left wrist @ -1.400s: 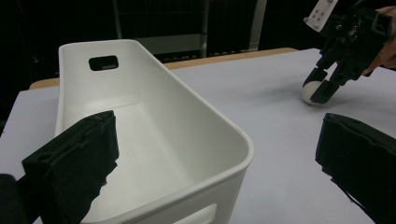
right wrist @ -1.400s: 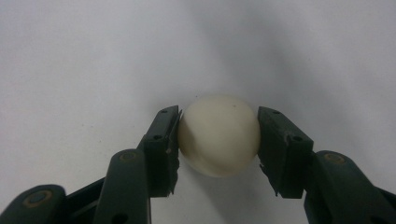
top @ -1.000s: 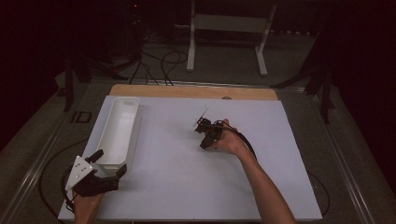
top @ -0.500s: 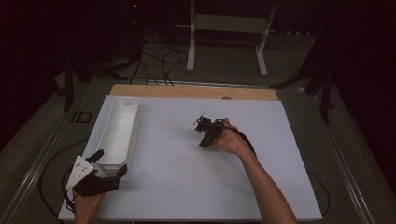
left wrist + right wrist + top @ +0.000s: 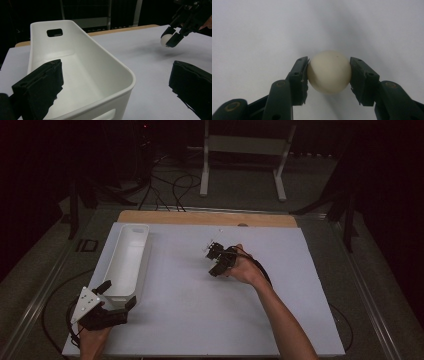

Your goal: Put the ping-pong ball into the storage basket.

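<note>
**White ball held above the counter, white tub at the near left corner**

The right tongs (image 5: 329, 72) are clenched on a small cream-white ball (image 5: 329, 72): in the right gripper view the two black pads press on the ball's opposite sides, and the pale counter (image 5: 262, 30) lies beyond, with a soft shadow around the ball. In the left gripper view the same ball (image 5: 166, 39) sits between the tips of the right tongs (image 5: 171, 37), clear of the counter (image 5: 140, 50), and a faint shadow falls on the surface below it. In the high view the right tongs (image 5: 214, 262) are near the middle of the counter (image 5: 200, 320), held by the person's right hand (image 5: 242, 267), whose forearm comes in from the bottom edge; the ball itself is too small to make out there.

The left tongs (image 5: 117, 292) are released, with the jaws standing wide apart. They straddle the near end of a long white tub (image 5: 127, 257), which lies along the left side of the counter. In the left gripper view one jaw is inside the tub (image 5: 82, 65) and the other outside its wall, over the bare counter; neither is seen to press on the wall. The tub has a handle slot in its far end wall. A strip of bare wood (image 5: 200, 217) shows along the far edge of the counter.
</note>
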A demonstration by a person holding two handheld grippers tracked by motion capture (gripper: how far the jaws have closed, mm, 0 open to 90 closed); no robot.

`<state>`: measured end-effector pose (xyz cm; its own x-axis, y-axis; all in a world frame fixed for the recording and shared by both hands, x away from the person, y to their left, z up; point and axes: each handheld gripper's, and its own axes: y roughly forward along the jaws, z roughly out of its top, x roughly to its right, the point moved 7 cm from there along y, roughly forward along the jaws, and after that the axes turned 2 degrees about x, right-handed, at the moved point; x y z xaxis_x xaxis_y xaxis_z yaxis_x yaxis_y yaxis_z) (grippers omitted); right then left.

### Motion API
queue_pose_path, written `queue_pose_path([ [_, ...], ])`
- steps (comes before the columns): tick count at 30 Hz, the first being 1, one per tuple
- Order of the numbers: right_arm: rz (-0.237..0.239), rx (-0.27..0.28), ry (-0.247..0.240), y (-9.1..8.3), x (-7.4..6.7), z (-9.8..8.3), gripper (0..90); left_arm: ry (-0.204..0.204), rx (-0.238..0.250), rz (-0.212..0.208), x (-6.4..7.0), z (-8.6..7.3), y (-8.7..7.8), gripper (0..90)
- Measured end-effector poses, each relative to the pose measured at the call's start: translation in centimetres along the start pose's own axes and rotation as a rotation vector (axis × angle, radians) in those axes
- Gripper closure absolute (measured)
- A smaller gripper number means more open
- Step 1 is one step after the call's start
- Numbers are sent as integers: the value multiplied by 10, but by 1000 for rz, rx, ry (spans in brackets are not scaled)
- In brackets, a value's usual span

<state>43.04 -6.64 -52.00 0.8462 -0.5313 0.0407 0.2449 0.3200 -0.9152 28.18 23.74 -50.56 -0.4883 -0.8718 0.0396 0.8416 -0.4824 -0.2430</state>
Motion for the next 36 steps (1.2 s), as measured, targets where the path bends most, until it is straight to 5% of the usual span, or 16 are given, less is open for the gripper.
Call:
queue_pose_path([
  [36,-24,179,5,-17,-5,26,505,0,-3,2,0,-1,0,0],
])
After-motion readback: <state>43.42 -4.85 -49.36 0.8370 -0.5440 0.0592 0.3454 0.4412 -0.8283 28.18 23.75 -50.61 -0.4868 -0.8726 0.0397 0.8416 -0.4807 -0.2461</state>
